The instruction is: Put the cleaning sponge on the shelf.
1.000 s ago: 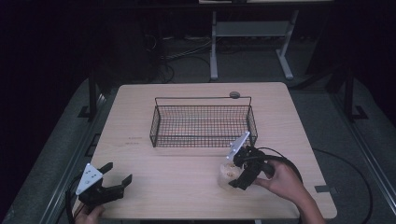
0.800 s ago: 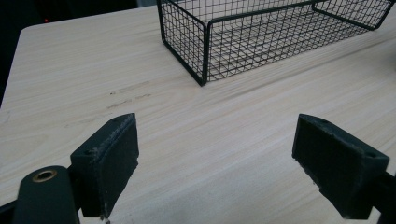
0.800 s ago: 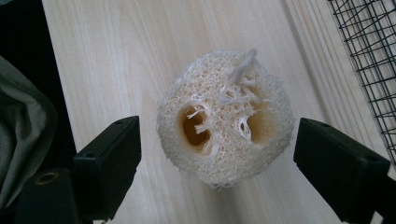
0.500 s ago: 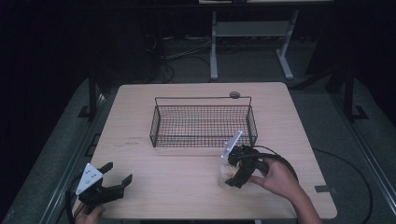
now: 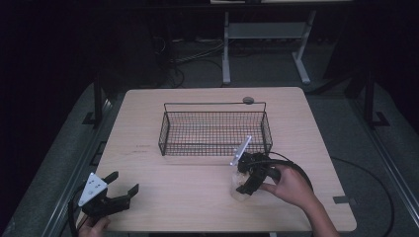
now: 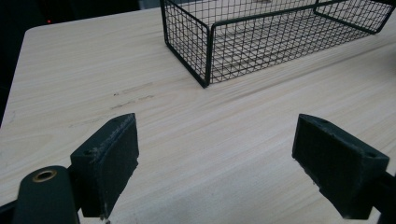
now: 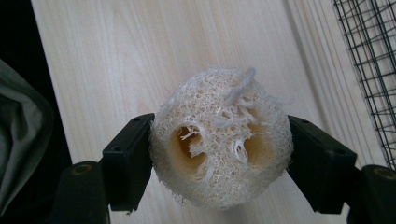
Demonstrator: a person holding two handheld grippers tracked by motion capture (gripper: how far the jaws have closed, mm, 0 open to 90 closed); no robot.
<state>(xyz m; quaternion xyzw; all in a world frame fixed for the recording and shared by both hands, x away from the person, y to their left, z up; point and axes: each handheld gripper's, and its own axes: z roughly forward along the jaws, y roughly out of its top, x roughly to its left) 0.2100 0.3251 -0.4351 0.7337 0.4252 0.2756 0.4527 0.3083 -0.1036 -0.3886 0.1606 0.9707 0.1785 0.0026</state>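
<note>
A pale, fibrous loofah piece (image 7: 222, 140) with hollow channels sits between the two black jaws of my right gripper (image 7: 219, 151), which touch it on both sides. In the high view the right gripper (image 5: 245, 182) and the loofah (image 5: 238, 188) are on the table just in front of the black wire basket (image 5: 214, 129). My left gripper (image 5: 123, 185) rests at the table's front left corner, jaws wide apart over bare wood. In the left gripper view my left gripper (image 6: 217, 154) holds nothing, and the basket (image 6: 261, 37) lies ahead.
The light wooden table (image 5: 148, 113) carries the basket at its middle. A small round grey disc (image 5: 248, 100) lies at the far edge behind the basket. A black cable (image 5: 296, 170) loops by the right hand. Metal frame legs (image 5: 267, 34) stand beyond the table.
My right gripper has moved a little left and toward the front with the loofah between its jaws. The left gripper has stayed in place, open.
</note>
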